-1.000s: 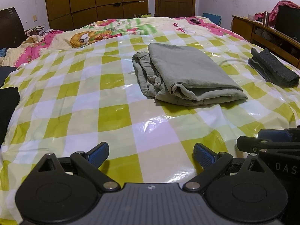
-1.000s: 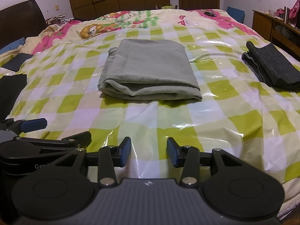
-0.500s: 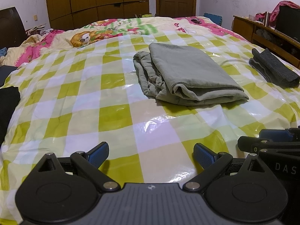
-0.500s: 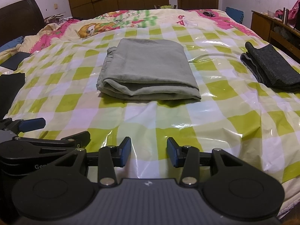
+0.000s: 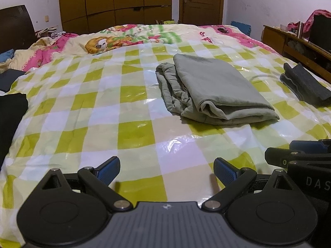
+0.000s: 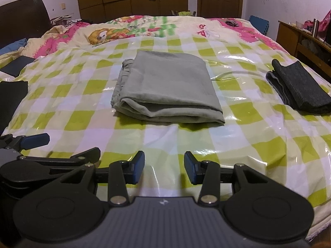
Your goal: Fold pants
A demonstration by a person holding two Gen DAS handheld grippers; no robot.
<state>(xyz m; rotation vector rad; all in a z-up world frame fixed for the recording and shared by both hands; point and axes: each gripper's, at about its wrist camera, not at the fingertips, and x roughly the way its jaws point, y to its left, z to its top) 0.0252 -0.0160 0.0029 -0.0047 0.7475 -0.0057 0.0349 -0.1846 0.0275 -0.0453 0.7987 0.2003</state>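
Grey-green pants (image 5: 215,88) (image 6: 168,88) lie folded into a flat rectangle on the green-and-white checked plastic sheet (image 5: 115,111) (image 6: 258,144) covering the bed. My left gripper (image 5: 166,171) hovers open over the sheet's near edge, well short of the pants, nothing between its blue pads. My right gripper (image 6: 164,169) is open too, also empty, close to the near edge and directly in front of the pants. Each gripper shows at the other view's side.
A folded dark grey garment (image 5: 304,86) (image 6: 298,88) lies at the right of the sheet. Black cloth (image 5: 10,119) (image 6: 11,99) sits at the left edge. A cartoon quilt (image 5: 128,39) covers the far bed; a wooden shelf (image 5: 293,43) stands right.
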